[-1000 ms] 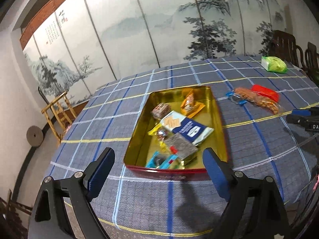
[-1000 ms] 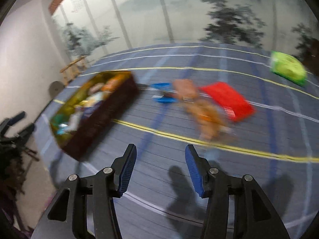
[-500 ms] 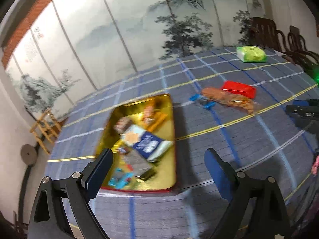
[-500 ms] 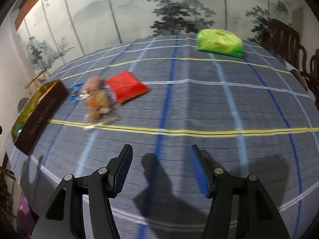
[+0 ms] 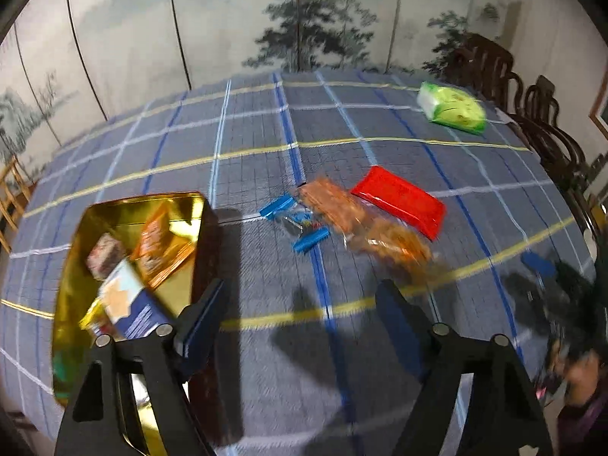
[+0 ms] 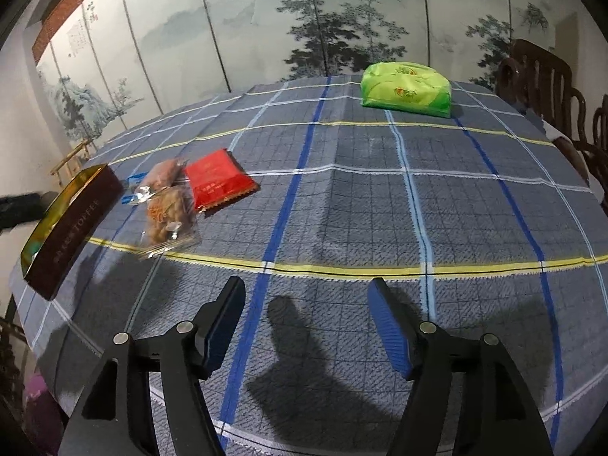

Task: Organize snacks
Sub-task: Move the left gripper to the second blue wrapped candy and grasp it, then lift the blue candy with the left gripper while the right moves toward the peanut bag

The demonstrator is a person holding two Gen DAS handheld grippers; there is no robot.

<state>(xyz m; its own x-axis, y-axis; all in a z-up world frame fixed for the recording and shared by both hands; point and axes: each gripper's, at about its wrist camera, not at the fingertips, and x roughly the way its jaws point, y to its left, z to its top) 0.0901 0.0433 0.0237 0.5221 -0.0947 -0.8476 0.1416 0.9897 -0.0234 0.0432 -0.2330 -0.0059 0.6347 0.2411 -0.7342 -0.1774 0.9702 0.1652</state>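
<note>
Now | left claw (image 5: 300, 307): wide open, holds nothing | right claw (image 6: 306, 304): wide open, holds nothing, above tablecloth (image 6: 342, 209)

Left gripper (image 5: 304, 304) gapes empty beside gold tin (image 5: 72, 266).

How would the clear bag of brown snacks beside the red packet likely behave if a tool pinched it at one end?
The clear bag of brown snacks looks thin and crinkled, so it would probably sag and flop. Its loose lumpy contents would likely shift toward the low end. The glossy film may slip between the fingers, and the pieces look brittle enough to crush. It lies against the red packet, which might get nudged.
</note>
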